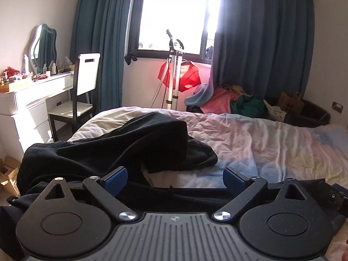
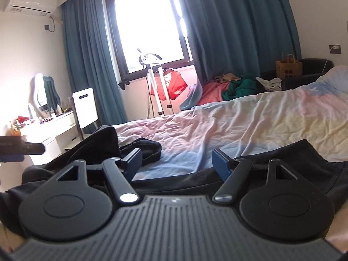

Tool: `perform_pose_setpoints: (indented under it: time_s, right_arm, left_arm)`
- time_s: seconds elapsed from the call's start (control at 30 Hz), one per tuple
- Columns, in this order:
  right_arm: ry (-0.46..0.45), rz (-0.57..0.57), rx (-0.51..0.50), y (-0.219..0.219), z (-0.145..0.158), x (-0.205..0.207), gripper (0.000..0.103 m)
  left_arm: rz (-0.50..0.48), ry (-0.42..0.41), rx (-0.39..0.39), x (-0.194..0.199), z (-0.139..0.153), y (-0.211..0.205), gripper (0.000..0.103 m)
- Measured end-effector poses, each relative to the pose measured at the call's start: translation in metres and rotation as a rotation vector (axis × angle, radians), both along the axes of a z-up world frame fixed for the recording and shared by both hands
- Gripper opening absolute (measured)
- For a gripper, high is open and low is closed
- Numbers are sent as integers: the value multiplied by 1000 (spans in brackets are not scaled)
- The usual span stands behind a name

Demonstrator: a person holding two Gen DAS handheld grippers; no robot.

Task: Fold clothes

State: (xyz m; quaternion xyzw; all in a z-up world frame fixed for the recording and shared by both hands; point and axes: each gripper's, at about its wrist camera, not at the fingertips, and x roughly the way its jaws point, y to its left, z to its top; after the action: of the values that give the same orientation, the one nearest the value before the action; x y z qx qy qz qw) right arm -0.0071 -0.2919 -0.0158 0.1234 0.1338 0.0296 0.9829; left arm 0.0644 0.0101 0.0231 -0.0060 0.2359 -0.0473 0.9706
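Fabric first: at left, heaped near the bed's (image 1: 250, 139) edge, lies the black garment (image 1: 121, 145) — soft, limp, probably light, sure to sag and slide when lifted. Our left gripper (image 1: 175, 177) hangs over its near hem with jaws wide and nothing between them. We judge the hem or a corner the best hold, pinched through one layer. Further right, our right gripper (image 2: 176, 162) stands fairly wide too — empty, above more of the same dark cloth.
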Motion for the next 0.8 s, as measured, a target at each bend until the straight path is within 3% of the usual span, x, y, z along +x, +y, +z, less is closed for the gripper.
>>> perform_pose_setpoints:
  time_s: [0.17,0.3,0.43,0.53,0.7,0.8]
  right_arm:
    - [85,64,119,4,-19,13,74]
    - [213,159,375,7,-42,54,74]
    - [302,241,616,26,-69,125,69]
    - [333,204,733,46,-87,189,69]
    - [385,52,846,65,-129,276,68]
    - [388,-10,882,73,-147,311,57]
  left_arm:
    - [-6,22,48,16,-29,-2,96]
    - [21,55,-20,23,-41,27,96]
    - [58,65,-63,21,-50,59,98]
    - [45,75,-108,31,-54,85,98]
    - [72,72,-313,53,-68,134,98]
    - [64,66,-365,63,-77,146,98]
